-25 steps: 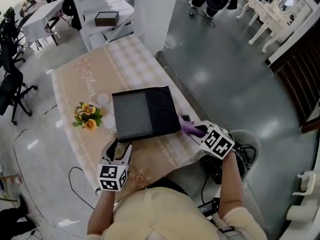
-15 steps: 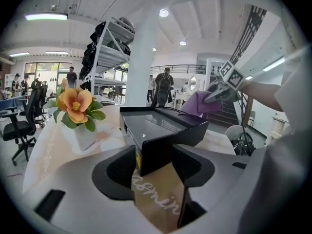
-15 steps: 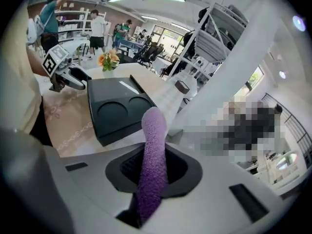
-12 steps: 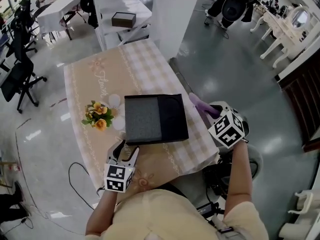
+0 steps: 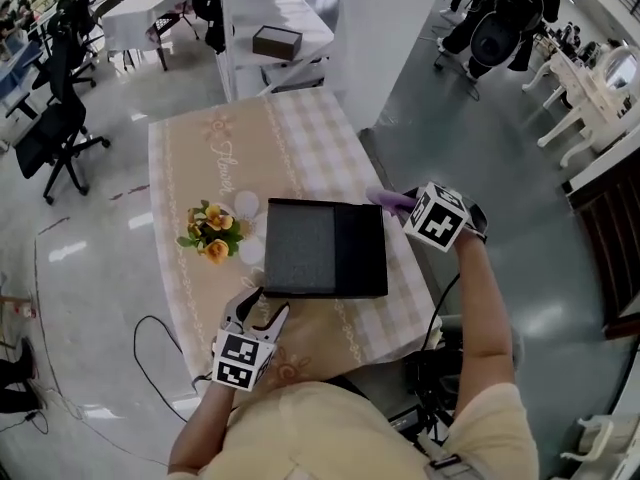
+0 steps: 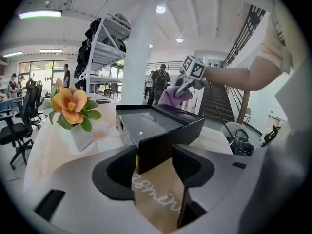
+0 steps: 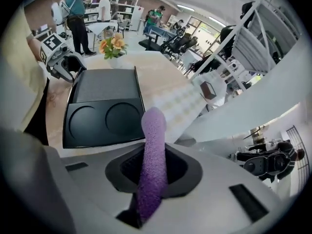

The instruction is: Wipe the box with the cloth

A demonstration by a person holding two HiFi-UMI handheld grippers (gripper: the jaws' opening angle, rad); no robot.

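Left gripper [image 5: 262, 304] clamps a corner of the flat black plastic box [image 5: 325, 248] to steady it; right gripper [image 5: 407, 206] pinches the fuzzy purple cloth [image 5: 386, 199] for wiping.

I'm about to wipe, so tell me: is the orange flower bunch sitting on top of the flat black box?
No, the orange flower bunch stands on the table beside the flat black box.

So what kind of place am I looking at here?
Probably a big open-plan workspace or lab hall: office chairs at desks, white storage racks, a staircase, and a wide polished grey floor with people standing about.
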